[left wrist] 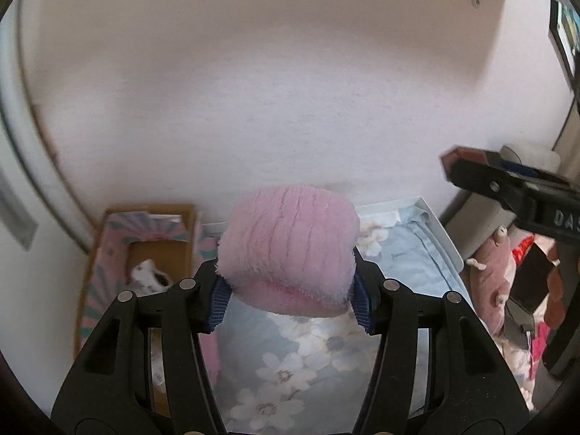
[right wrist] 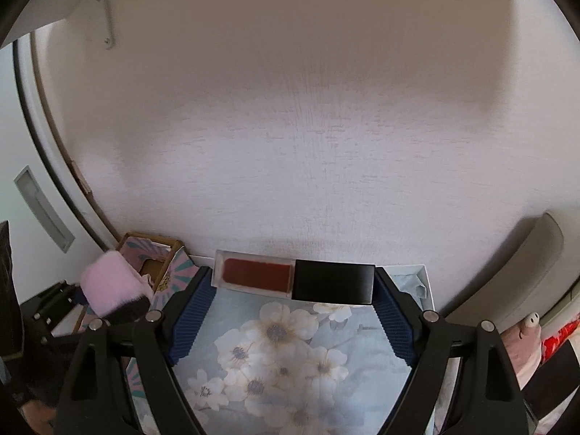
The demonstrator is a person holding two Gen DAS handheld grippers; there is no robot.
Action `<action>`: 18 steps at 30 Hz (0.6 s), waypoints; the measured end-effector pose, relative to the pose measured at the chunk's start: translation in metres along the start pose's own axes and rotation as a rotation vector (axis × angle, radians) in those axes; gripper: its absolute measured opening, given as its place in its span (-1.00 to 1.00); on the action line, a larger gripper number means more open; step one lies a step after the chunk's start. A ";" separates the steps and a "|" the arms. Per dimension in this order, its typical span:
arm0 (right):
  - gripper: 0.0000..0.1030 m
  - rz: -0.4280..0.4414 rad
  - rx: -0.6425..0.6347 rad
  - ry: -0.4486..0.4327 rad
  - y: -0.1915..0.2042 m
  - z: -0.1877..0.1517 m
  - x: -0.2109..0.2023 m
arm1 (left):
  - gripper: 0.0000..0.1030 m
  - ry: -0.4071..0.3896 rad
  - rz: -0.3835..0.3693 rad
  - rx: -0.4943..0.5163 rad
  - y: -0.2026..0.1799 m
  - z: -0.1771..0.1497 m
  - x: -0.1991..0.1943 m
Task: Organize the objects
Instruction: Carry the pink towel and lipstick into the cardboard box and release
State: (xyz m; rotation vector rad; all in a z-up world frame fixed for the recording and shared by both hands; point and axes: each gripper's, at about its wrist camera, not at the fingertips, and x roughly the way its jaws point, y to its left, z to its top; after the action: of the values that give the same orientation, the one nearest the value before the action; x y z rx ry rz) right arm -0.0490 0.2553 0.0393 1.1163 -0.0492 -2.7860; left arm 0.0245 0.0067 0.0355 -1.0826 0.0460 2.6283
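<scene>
My left gripper [left wrist: 286,279] is shut on a fluffy pink plush item [left wrist: 288,250] and holds it in the air above the bed. The same item shows in the right wrist view [right wrist: 108,282] at the far left. My right gripper [right wrist: 293,282] is shut on a lip gloss tube [right wrist: 295,279] with dark red contents and a black cap, held crosswise between the fingertips. That tube's end shows in the left wrist view [left wrist: 467,157] at the right. An open cardboard box [left wrist: 145,239] with a pink and teal pattern stands by the wall at the left, with a small white item [left wrist: 146,273] inside.
A floral light-blue bed cover [left wrist: 308,355] lies below both grippers. A white wall [left wrist: 253,90] is close ahead. A pink plush toy [left wrist: 489,272] and a pile of mixed items lie at the right. A shelf bracket [right wrist: 105,18] is up on the wall.
</scene>
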 end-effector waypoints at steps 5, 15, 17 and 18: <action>0.59 -0.009 -0.012 -0.017 -0.003 -0.031 -0.009 | 0.01 -0.029 0.046 -0.028 0.015 -0.008 -0.023; 0.59 0.001 0.009 0.005 -0.002 -0.055 -0.028 | 0.01 -0.012 0.050 -0.055 0.002 -0.031 -0.007; 0.59 0.002 0.003 0.004 -0.003 -0.055 -0.027 | 0.01 -0.013 0.048 -0.061 0.003 -0.030 -0.008; 0.59 0.003 0.000 0.004 -0.006 -0.056 -0.030 | 0.01 -0.015 0.047 -0.066 0.003 -0.030 -0.009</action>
State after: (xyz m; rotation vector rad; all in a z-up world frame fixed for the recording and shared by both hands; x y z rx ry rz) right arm 0.0107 0.2669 0.0188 1.1203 -0.0496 -2.7816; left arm 0.0499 -0.0027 0.0197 -1.0954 -0.0184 2.6969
